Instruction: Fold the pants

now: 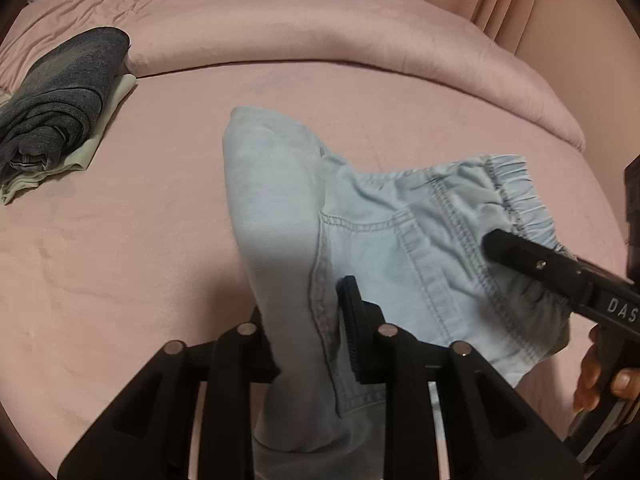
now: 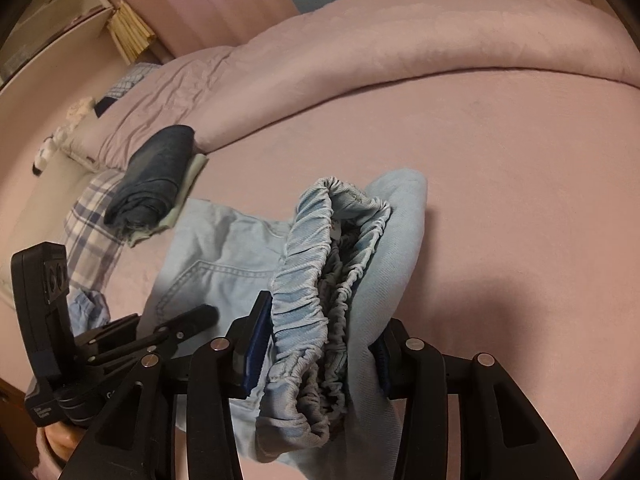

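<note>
While both grippers held the pale denim pants (image 1: 280, 208) above the pink bed (image 1: 120, 260), a fold was midway (my reading). Left gripper (image 1: 308, 320) clenched a leg fold; right gripper (image 2: 316, 344) clamped the bunched waistband (image 2: 320, 240). Next: lower flat, align the 2 halves.

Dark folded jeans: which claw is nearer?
Left. The left claw, gripping the pants, sits on the side toward the dark jeans; the right claw holds the waistband farther away.
</note>
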Tool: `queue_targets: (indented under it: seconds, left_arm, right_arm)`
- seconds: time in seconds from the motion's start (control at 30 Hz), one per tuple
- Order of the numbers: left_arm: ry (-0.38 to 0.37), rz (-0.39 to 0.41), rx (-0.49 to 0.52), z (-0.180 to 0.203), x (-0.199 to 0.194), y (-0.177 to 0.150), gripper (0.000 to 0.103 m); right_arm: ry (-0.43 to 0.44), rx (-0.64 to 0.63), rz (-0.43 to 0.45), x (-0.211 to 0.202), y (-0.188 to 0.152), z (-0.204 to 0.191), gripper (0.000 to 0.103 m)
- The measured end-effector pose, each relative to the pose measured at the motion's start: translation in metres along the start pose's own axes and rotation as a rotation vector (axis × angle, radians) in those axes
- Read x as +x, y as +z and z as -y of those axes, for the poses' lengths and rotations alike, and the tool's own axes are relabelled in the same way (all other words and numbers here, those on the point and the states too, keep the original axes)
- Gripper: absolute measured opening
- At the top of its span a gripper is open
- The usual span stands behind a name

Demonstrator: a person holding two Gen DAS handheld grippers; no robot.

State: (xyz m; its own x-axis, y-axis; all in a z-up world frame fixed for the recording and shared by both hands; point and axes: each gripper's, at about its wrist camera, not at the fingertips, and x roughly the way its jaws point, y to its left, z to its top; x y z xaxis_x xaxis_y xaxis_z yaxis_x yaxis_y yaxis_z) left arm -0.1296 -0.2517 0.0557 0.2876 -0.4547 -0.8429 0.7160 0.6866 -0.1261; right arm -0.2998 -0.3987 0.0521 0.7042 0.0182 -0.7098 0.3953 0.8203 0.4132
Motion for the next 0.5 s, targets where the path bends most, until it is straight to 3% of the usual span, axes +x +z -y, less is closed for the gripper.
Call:
queue_targets:
  seconds: [0.17,0.37,0.5]
  left_arm:
    - [0.076,-0.020,0.039,0.004,0.010,-0.004,0.063]
    - [0.164,0.003,0.064,-0.003,0.004,-0.008,0.074]
    - [0.176,0.007,0.055,-0.014,0.001,-0.014,0.079]
  right_arm:
    - [-0.135,-0.020,-0.008,-0.001,-0.007,0.006,0.066]
    - [-0.190,-0.027,0.002,-0.012,-0.010,0.012,0.074]
    - [-0.211,-0.029,-0.004,-0.016,-0.014,0.020,0.075]
